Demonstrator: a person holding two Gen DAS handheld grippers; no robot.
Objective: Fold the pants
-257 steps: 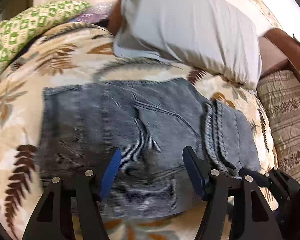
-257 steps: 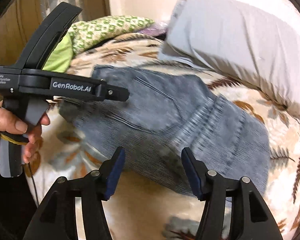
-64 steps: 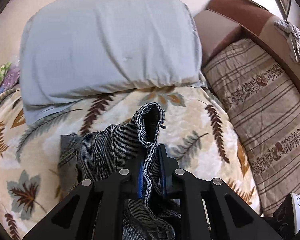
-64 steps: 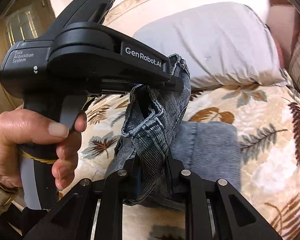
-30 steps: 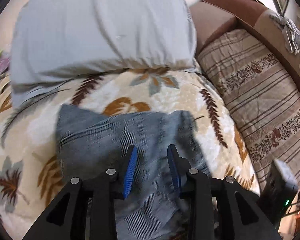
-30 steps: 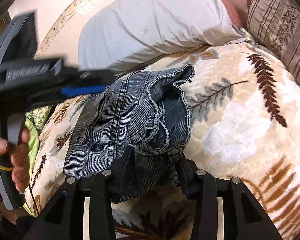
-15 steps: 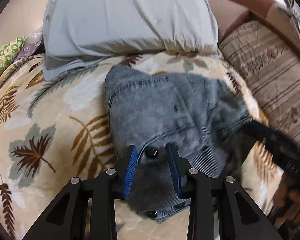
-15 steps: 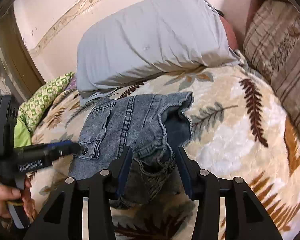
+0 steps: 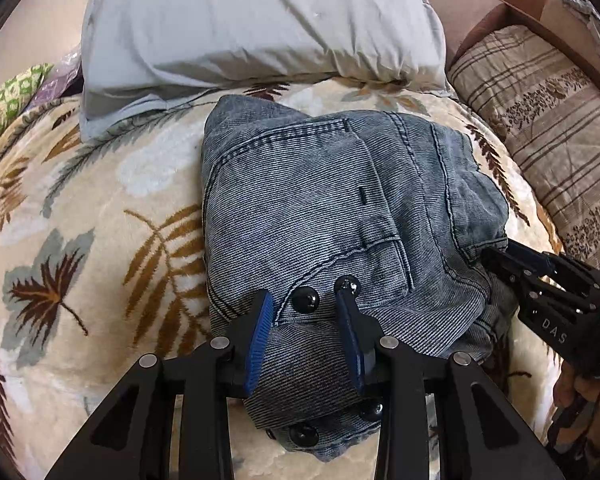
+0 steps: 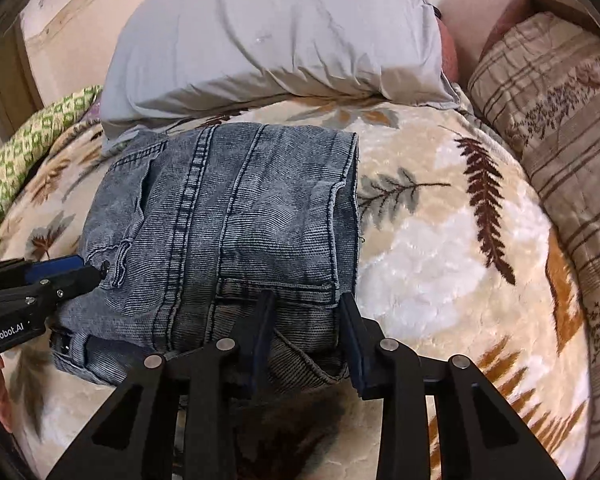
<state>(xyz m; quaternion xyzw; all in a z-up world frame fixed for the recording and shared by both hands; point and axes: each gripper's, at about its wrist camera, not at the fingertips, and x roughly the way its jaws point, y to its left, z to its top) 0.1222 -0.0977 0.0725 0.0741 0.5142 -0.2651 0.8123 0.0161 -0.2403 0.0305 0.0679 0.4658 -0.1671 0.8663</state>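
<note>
The pants (image 9: 320, 216) are faded blue-grey denim with black buttons. The blanket (image 9: 100, 216) is cream with brown, tan and grey leaves. Beyond each black, blue-padded hand-held gripper, the pillow (image 10: 284, 36) is pale grey; the cushion (image 10: 552, 96) has beige-brown stripes.

L claw (image 9: 305, 307), R claw (image 10: 309, 308) apart

Under me lies a bed spread with a cream blanket (image 10: 440, 264) printed with brown and grey leaves. A pale grey pillow (image 9: 256, 20) rests at its head, against a cream headboard (image 10: 68, 20) trimmed with a pale band. To my right sits a beige striped cushion (image 9: 552, 120) backed by brown upholstery (image 9: 480, 4). A green patterned cloth (image 10: 32, 140) is bunched at the far left.
</note>
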